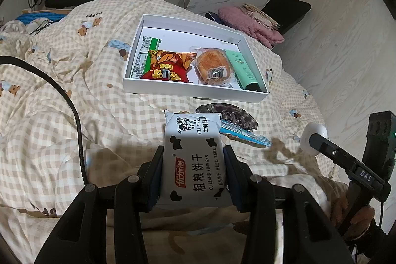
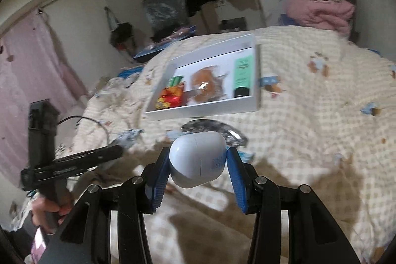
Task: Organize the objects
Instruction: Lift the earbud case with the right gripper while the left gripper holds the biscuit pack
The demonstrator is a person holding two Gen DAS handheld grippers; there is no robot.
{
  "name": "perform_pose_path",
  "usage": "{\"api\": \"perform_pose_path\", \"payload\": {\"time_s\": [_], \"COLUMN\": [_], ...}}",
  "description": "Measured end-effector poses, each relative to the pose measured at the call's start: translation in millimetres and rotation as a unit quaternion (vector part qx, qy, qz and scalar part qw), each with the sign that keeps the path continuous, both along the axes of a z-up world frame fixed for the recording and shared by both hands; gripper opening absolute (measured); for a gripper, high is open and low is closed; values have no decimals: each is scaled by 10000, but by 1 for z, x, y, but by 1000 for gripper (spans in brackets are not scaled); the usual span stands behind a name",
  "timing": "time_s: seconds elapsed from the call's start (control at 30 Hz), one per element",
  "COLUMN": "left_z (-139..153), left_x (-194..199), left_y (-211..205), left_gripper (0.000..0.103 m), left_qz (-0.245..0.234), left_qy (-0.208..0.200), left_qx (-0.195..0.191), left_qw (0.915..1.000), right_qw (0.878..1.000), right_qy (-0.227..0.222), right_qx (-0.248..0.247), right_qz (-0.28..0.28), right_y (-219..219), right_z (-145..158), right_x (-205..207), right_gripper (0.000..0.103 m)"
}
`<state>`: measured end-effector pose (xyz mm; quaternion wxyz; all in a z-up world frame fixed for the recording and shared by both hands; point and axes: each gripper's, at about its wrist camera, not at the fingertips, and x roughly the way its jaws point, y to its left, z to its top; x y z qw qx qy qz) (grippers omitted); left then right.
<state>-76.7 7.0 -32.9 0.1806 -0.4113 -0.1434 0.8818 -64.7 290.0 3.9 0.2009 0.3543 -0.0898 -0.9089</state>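
Biscuit pack and earbud case both gripped

L jaws (image 1: 194, 165) clamp the milk-flavour biscuit pack (image 1: 193, 160), held over the checked bed quilt (image 1: 74, 103). R jaws (image 2: 198, 162) pinch a white earbud case (image 2: 196, 160). White box (image 1: 198, 92) sits ahead on the bed w/ snacks and a green tube (image 1: 241, 68); hair claw (image 1: 232, 113) lies just before it.

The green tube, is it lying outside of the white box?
No, the green tube lies inside the white box, along its right wall.
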Motion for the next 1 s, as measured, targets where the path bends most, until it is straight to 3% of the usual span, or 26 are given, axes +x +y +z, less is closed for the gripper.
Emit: {"api": "perform_pose_path", "payload": {"time_s": [0.13,0.77,1.0], "left_z": [0,-4,26], "left_x": [0,-3,5], "left_y": [0,0,-13], "left_gripper": [49,49,49], "left_qz": [31,22,170], "left_qy": [-9,-83,389], "left_qx": [-23,-14,115], "left_qw": [10000,10000,9990], "right_qw": [9998,9991,9994], "right_qy": [-102,-377,-264], "right_qx": [-178,144,127], "right_qz": [-85,92,161], "right_y": [7,-6,-7], "right_z": [-6,-18,-7], "right_x": [-1,-3,-1], "right_gripper": [47,47,47]}}
